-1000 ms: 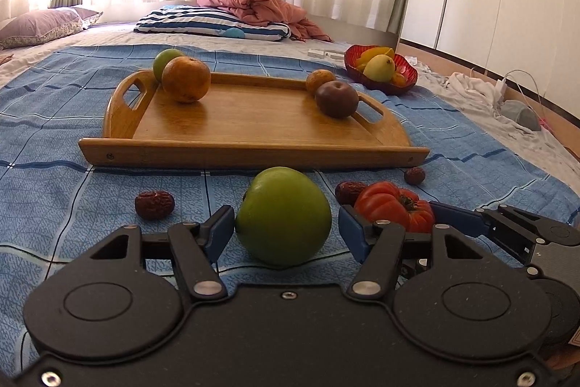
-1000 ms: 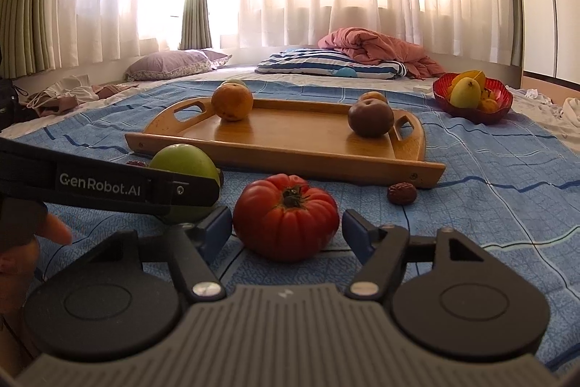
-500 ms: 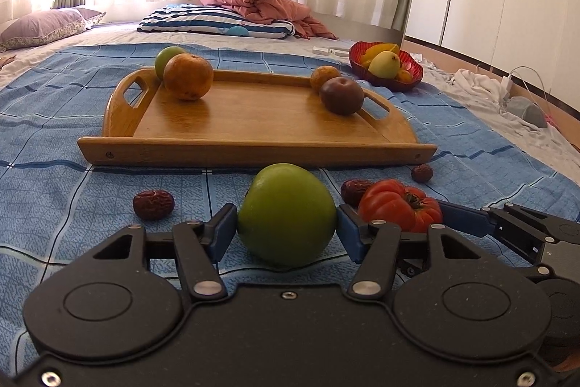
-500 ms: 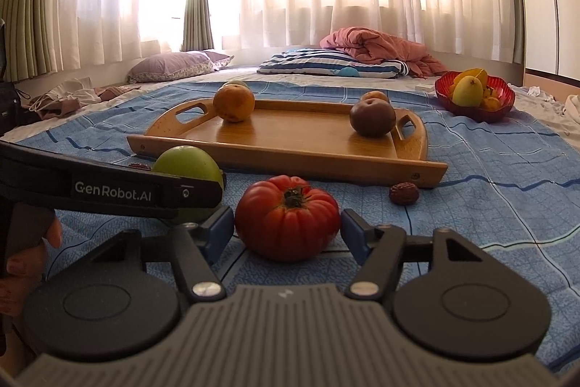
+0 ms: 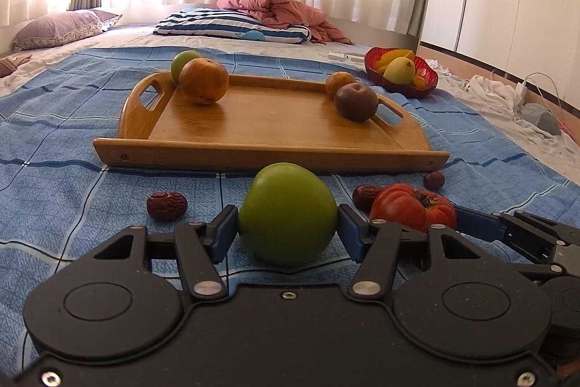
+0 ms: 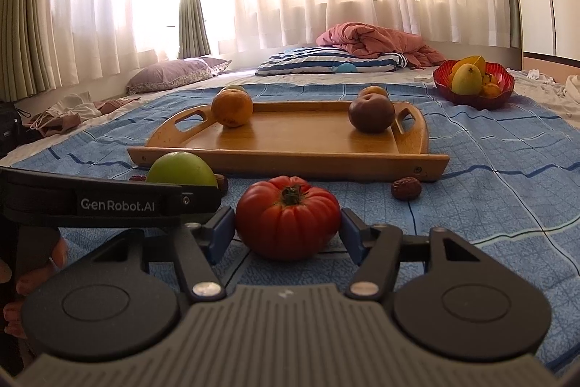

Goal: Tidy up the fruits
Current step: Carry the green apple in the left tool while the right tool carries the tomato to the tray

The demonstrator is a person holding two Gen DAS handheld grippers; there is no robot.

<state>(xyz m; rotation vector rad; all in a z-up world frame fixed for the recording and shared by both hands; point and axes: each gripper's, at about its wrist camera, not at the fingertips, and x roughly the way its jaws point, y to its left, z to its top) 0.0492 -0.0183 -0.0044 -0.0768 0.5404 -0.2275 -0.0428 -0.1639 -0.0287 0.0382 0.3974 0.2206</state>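
**Both tongs close in on fruit in front of the tray**

The left tongs (image 5: pixel 288 229) pinch a green apple (image 5: pixel 287 213) that sits on the blue checked bedspread (image 5: pixel 65 169); both blue pads lie against its sides. The right tongs (image 6: pixel 288 231) have just been closing around a red ribbed tomato (image 6: pixel 288 216), and their pads now touch it on either flank, the stem facing up. The tomato also rests on the bedspread.

Seen from the left tongs, the tomato (image 5: pixel 413 207) is just to the right of the apple, with the right tongs reaching in from the right edge. Seen from the right tongs, the apple (image 6: pixel 181 169) is just to the left, partly hidden behind the black body of the left tongs.

Straight ahead of both tongs lies a wooden tray (image 5: pixel 261 126). An orange (image 5: pixel 203 81) sits at its far-left end and a dark plum (image 5: pixel 356 101) at its far-right end. A green fruit (image 5: pixel 183 60) and a small yellowish fruit (image 5: pixel 339 82) show behind them, and whether they lie on the tray or beyond it cannot be told.

Three dried red dates lie near the tongs: one (image 5: pixel 166 205) to the left of the apple, one (image 5: pixel 364 194) between apple and tomato, and one (image 5: pixel 434 180) beyond the tomato by the tray's corner.

Farther off to the right stands a red bowl (image 5: pixel 402 89) holding yellow fruit.
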